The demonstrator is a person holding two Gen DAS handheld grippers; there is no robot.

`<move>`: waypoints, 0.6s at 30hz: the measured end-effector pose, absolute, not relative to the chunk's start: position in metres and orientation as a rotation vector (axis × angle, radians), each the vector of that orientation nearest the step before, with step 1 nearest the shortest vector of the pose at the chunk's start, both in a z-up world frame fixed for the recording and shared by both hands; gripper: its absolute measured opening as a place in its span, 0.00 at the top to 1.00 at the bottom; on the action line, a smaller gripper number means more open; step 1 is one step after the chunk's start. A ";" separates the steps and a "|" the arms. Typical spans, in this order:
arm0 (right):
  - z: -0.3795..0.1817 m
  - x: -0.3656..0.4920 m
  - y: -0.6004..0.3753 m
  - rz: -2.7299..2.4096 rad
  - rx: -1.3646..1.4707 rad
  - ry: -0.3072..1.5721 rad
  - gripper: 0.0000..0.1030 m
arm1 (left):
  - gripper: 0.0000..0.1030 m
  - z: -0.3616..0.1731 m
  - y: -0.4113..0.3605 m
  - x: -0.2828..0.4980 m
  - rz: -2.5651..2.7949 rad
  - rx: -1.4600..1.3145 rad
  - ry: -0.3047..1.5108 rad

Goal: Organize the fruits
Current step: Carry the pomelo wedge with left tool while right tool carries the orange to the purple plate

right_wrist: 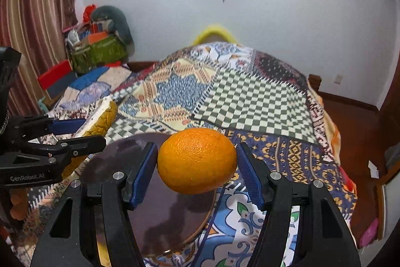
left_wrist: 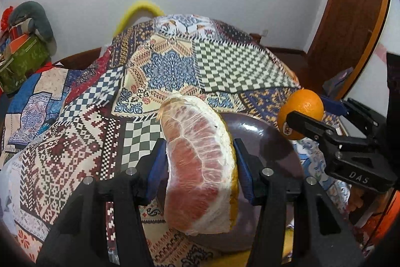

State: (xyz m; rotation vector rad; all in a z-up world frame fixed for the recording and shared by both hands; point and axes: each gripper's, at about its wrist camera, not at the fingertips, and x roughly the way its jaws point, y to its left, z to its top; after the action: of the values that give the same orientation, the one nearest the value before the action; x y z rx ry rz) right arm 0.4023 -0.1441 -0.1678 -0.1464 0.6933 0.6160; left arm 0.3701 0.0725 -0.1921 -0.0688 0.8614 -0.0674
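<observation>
My left gripper [left_wrist: 198, 164] is shut on a peeled pomelo wedge [left_wrist: 197, 167] with pink flesh and a yellow rind, held above a dark round plate [left_wrist: 272, 149]. My right gripper [right_wrist: 196, 164] is shut on an orange [right_wrist: 197, 160] and holds it over the far edge of the same plate [right_wrist: 160, 212]. In the left wrist view the right gripper [left_wrist: 307, 121] and its orange [left_wrist: 303, 108] hang at the right, beyond the plate. In the right wrist view the left gripper [right_wrist: 85, 131] and the pomelo wedge [right_wrist: 103, 119] show at the left.
The plate lies on a patchwork cloth [left_wrist: 175, 66] that covers the surface. A pile of boxes and bags [right_wrist: 97, 46] stands at the back left by a striped curtain [right_wrist: 37, 4]. A wooden door [left_wrist: 350, 24] is at the right. A yellow hoop [right_wrist: 215, 33] rises behind the cloth.
</observation>
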 end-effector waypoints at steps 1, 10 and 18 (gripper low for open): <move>-0.171 0.406 -0.143 0.619 -0.147 0.707 0.40 | 0.49 -0.197 0.073 0.374 -0.075 -0.068 0.876; -0.186 0.420 -0.130 0.636 -0.253 0.748 0.40 | 0.49 -0.234 0.081 0.397 -0.077 -0.079 0.977; -0.191 0.422 -0.122 0.666 -0.281 0.785 0.39 | 0.48 -0.241 0.082 0.403 -0.085 -0.098 1.011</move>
State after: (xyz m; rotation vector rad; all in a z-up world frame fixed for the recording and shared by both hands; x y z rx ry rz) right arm 0.4223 -0.1222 -0.1907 -0.2807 0.7849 0.6657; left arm 0.4027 0.0817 -0.2413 -0.0983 1.0107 -0.0854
